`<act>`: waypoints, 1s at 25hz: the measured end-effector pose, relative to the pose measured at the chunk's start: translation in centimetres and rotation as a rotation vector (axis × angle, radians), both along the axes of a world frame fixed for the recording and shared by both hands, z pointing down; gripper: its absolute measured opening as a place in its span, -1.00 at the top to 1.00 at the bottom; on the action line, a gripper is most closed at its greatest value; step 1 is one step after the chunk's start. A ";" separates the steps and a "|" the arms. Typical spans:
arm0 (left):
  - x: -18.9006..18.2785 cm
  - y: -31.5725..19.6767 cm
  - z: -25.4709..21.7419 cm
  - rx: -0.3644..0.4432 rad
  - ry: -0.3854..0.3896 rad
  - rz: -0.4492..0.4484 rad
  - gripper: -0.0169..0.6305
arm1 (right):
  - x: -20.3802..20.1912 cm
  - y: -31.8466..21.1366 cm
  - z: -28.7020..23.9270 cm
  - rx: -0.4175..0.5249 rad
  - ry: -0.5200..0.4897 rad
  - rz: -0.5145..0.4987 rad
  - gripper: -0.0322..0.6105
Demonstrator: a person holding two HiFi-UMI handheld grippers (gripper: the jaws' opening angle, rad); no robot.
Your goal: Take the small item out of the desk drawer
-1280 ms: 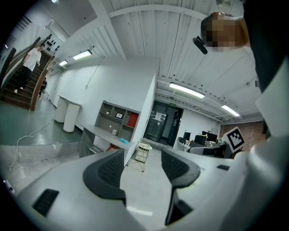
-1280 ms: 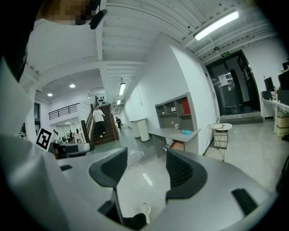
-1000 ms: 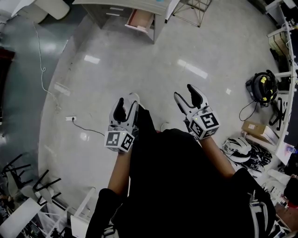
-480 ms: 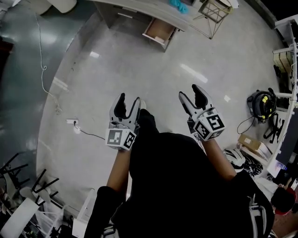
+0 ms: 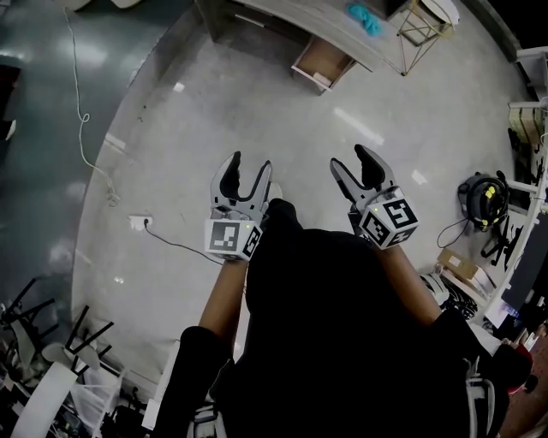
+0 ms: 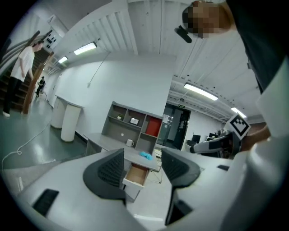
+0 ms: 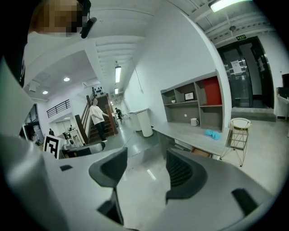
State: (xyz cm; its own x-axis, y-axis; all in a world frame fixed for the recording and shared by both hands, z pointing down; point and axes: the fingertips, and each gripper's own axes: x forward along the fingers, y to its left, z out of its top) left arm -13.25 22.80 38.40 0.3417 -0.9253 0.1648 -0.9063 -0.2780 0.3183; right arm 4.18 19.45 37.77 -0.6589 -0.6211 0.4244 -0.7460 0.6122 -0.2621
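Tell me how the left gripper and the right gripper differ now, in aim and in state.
Aim: the left gripper frames the open drawer between its jaws; the right gripper frames bare floor, with the desk off to its right. Pose: in the head view the left gripper leans slightly rightward, the right gripper leftward. Shared: both have jaws apart, hold nothing, and are well short of the desk.

Both grippers out over the floor, desk well ahead.
I see the left gripper [image 5: 248,167] and right gripper [image 5: 352,162] side by side above pale floor [image 5: 257,111], jaws apart. The desk [image 5: 295,17] is at top, its drawer [image 5: 322,62] pulled open, a blue thing [image 5: 363,18] on the desktop. A white cable [image 5: 83,128] trails at left.
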 end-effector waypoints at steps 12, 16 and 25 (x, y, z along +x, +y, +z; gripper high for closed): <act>-3.7 -2.4 -0.1 -0.001 -0.024 0.015 0.22 | -4.3 -3.4 0.3 0.017 0.012 -0.009 0.11; -4.2 -2.5 -0.4 0.004 -0.028 0.006 0.22 | -5.5 -4.4 0.0 0.026 0.003 -0.024 0.11; -6.4 -2.7 -0.8 -0.007 -0.047 -0.032 0.22 | -8.6 -6.1 0.0 0.033 -0.029 -0.057 0.11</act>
